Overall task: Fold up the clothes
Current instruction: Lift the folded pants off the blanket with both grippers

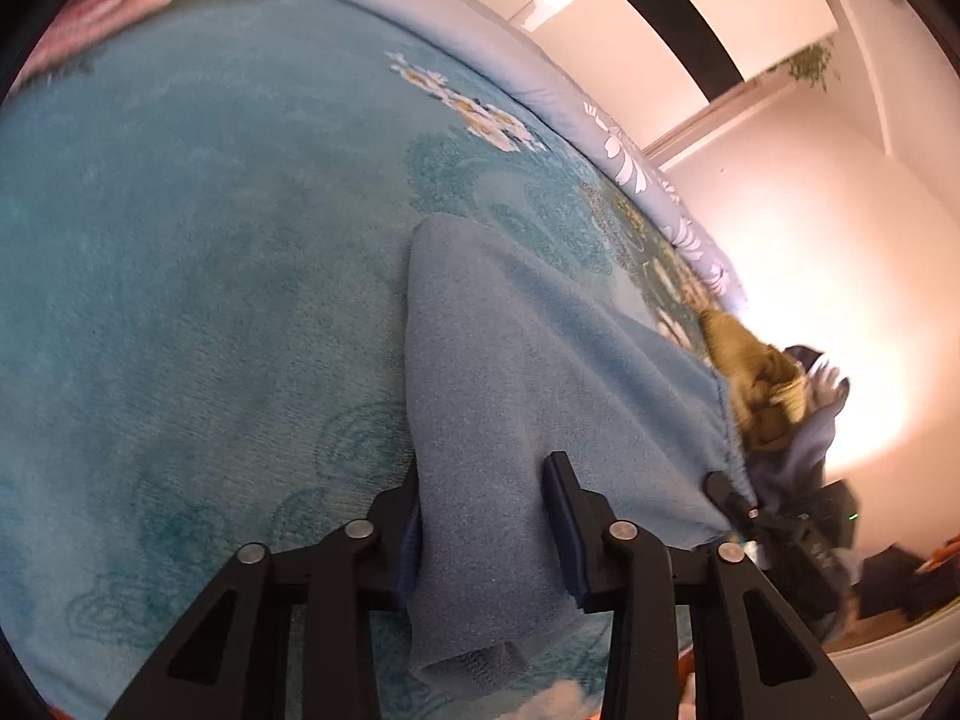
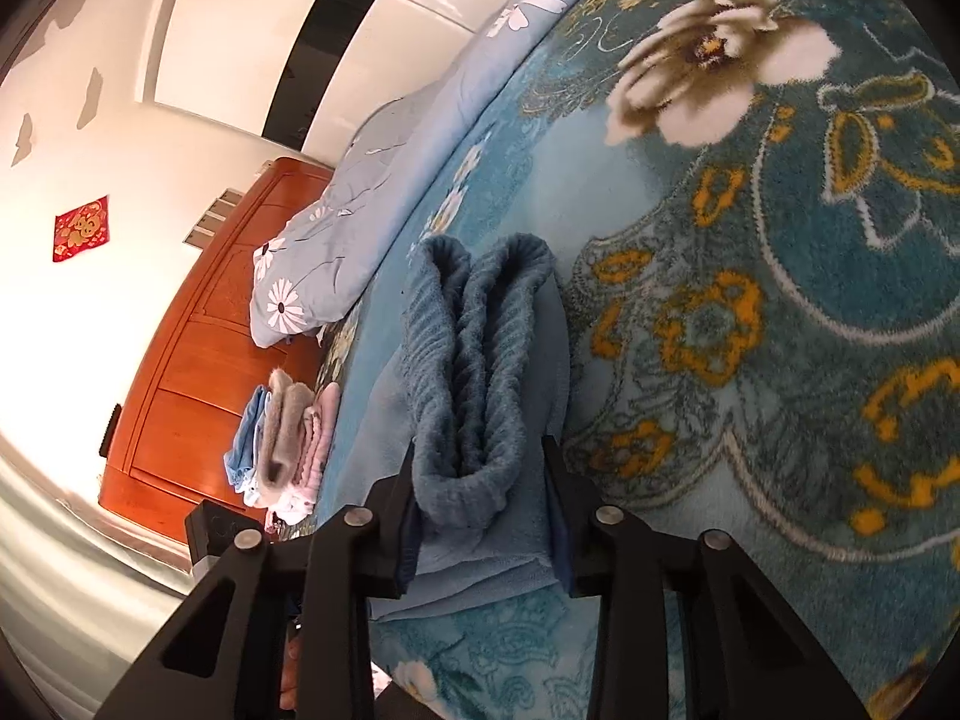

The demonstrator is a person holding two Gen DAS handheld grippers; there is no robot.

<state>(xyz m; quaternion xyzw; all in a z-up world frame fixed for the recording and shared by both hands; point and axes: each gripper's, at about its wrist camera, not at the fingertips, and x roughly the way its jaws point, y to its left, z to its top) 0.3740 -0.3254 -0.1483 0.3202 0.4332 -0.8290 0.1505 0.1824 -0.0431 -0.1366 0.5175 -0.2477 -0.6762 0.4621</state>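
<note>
Left wrist: blue-grey garment (image 1: pixel 510 372), soft and smooth, pinched in left gripper (image 1: pixel 489 495). Right wrist: its ribbed cuff bunched at 12 o'clock, clamped by right gripper (image 2: pixel 480 480). Lying on teal floral blanket (image 2: pixel 750 312), open toward 3 o'clock. Folded pile (image 2: pixel 282 444) at 9 o'clock beside wooden headboard (image 2: pixel 198 330).

We saw a bed under a teal floral blanket (image 2: pixel 750 330); on it lay a blue garment (image 1: pixel 510 360), a folded quilt (image 2: pixel 360 192) and stacked clothes (image 2: pixel 288 444).
</note>
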